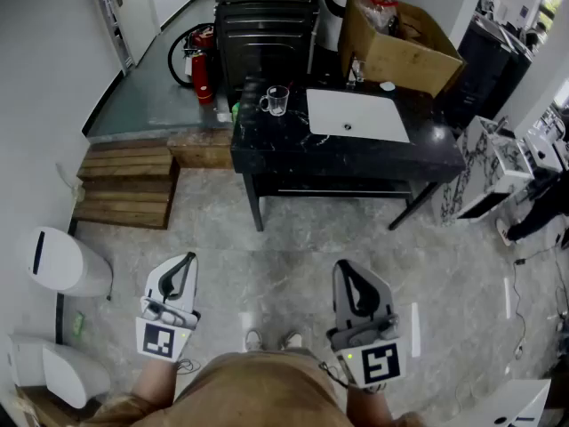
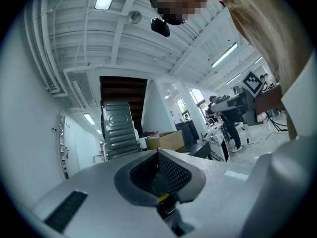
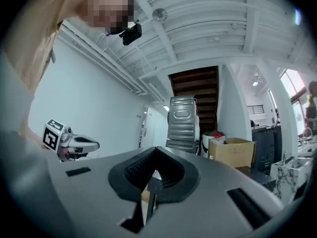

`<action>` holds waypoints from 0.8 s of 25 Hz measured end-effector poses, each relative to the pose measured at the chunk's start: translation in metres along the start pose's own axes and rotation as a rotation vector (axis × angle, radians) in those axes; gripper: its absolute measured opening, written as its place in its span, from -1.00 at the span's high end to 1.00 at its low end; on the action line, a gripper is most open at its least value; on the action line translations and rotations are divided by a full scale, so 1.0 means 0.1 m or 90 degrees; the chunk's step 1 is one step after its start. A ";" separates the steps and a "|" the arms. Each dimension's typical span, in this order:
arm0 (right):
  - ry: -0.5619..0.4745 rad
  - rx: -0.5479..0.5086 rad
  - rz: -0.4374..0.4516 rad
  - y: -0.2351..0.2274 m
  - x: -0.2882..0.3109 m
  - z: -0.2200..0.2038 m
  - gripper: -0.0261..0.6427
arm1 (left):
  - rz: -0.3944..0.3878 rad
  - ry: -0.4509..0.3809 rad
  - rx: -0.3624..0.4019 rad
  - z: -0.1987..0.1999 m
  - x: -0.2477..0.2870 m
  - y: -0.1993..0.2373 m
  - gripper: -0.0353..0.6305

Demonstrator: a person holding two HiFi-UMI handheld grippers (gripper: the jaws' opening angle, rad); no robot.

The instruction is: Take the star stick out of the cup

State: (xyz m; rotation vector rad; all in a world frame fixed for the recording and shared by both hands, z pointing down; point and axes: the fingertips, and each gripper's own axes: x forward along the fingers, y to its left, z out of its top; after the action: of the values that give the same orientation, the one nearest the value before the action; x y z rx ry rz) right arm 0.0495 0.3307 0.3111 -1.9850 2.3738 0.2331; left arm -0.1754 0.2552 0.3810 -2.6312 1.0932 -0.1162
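A clear glass cup (image 1: 276, 100) with a handle stands on the left part of the black table (image 1: 267, 154), far ahead of me. I cannot make out a star stick in it at this distance. Both grippers are held low near my body, well short of the table. My left gripper (image 1: 180, 267) has its jaws together with nothing between them, and its tips meet in the left gripper view (image 2: 157, 153). My right gripper (image 1: 348, 269) is also shut and empty, with its jaws pointing towards the room's back wall (image 3: 156, 149).
A white rectangular basin (image 1: 356, 116) lies in the table top, right of the cup. Behind stand a cardboard box (image 1: 400, 47), a dark metal cabinet (image 1: 267, 16) and a red fire extinguisher (image 1: 200, 65). Wooden steps (image 1: 124, 185) and white bins (image 1: 67, 261) are on the left.
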 end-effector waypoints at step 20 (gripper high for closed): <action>-0.002 -0.005 -0.001 -0.47 -0.24 -0.18 0.91 | 0.023 -0.013 -0.014 0.16 0.13 -0.30 0.89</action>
State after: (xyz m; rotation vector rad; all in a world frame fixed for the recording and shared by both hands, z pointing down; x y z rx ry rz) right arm 0.1007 0.3436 0.3276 -1.9870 2.3735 0.2450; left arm -0.1428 0.2701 0.3744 -2.6242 1.1408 -0.0694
